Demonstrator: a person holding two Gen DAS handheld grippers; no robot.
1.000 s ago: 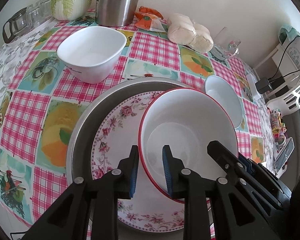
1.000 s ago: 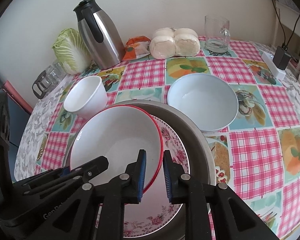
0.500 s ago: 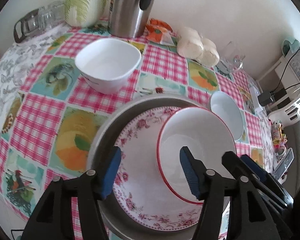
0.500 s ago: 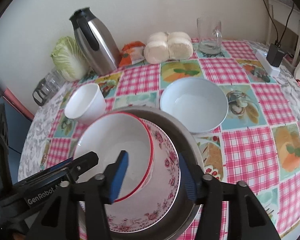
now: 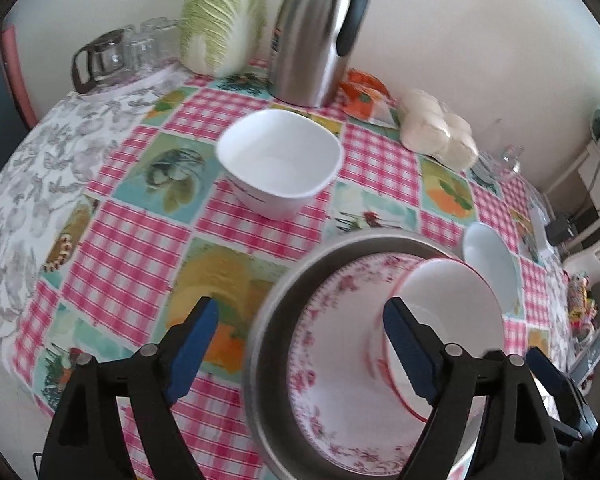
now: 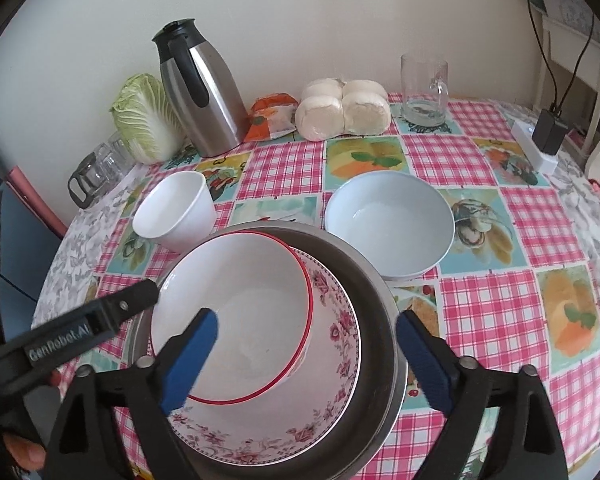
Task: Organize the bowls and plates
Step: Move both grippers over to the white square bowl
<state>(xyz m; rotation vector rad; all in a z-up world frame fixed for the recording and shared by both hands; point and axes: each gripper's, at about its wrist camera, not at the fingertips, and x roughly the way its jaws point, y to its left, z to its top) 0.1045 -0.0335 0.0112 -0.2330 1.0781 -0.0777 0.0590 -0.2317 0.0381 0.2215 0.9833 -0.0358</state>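
Observation:
A red-rimmed white bowl (image 6: 240, 320) sits inside a pink floral plate (image 6: 332, 360), which sits in a grey metal pan (image 6: 376, 320). The same stack shows in the left wrist view: bowl (image 5: 448, 308), plate (image 5: 332, 352), pan (image 5: 276, 320). A square white bowl (image 5: 280, 164) (image 6: 176, 212) stands behind the pan to the left. A round pale bowl (image 6: 388, 224) (image 5: 496, 264) stands behind it to the right. My left gripper (image 5: 300, 348) is wide open above the pan's left rim. My right gripper (image 6: 304, 360) is wide open above the stack. Both are empty.
At the back stand a steel thermos jug (image 6: 200, 92), a cabbage (image 6: 144, 116), glass cups (image 6: 100, 168), an orange packet (image 6: 272, 116), white buns (image 6: 340, 108) and a glass mug (image 6: 424, 88). A power strip with a plug (image 6: 544, 140) lies at the right edge.
Both grippers went from shut on the red-rimmed bowl's rim to wide open, leaving the bowl in the floral plate. Both have drawn back, the left one also moving left.

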